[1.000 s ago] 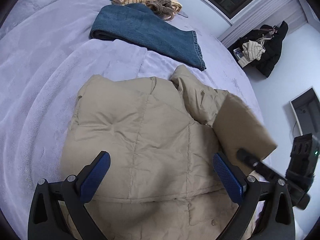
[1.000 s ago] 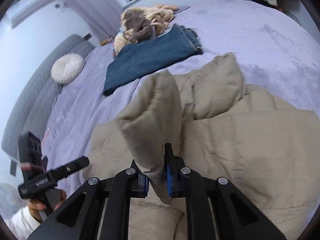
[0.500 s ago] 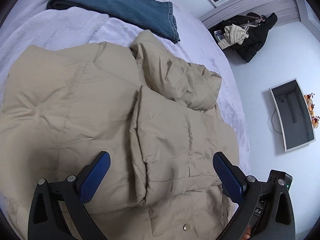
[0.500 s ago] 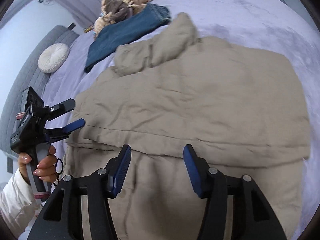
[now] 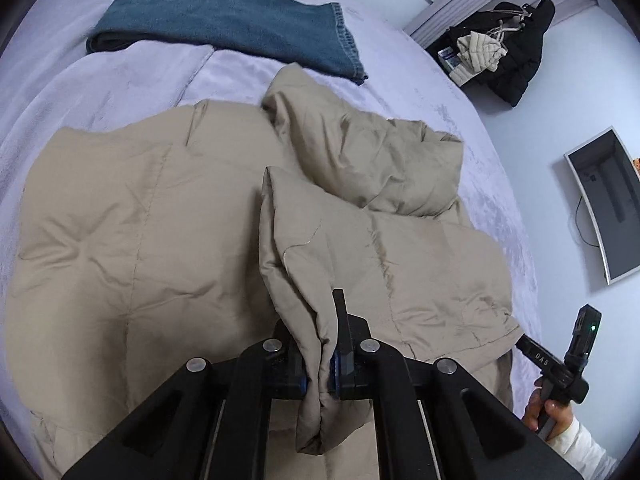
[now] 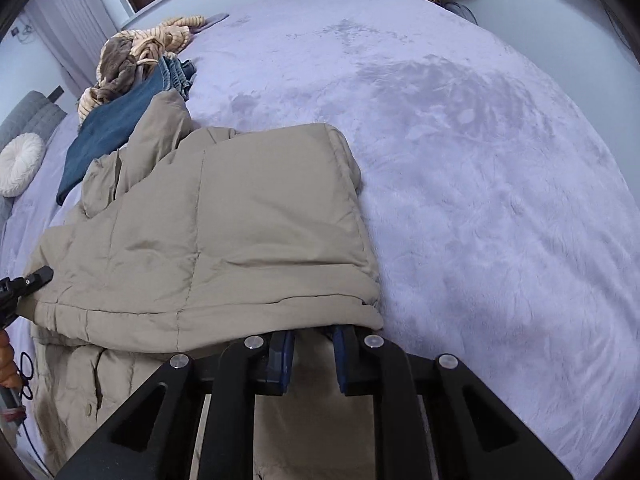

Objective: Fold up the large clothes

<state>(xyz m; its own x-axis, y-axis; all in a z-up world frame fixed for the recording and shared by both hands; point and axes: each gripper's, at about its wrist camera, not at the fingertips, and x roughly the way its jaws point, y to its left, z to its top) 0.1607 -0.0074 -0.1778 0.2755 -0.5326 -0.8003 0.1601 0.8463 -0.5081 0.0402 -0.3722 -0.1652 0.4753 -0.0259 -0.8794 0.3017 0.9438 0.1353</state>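
The left gripper point(image 5: 322, 364) has its fingers pinching a bunched fold of the tan jacket point(image 5: 168, 248) — its sleeve flap, gathered at about 6 o'clock in the left wrist view. The right gripper point(image 6: 310, 354) has its fingers nearly together, their tips hidden under the jacket's folded edge point(image 6: 280, 312); whether they actually grip cloth I cannot tell, though the jaws have just been closing.

The jacket lies spread on the bed point(image 6: 460, 140), its hood point(image 5: 360, 152) toward 12 o'clock, with folded jeans point(image 5: 224, 16) beyond it at 11.

To do this fold well, I judge both grips should lift together and carry the edge level across the body, keeping the padded layers from sliding apart — the stuffing is springy and may puff back open.

A second ago the left fingers were spread wide over the flat jacket, and the right held the sleeve up in the air; now that sleeve lies folded across the body.
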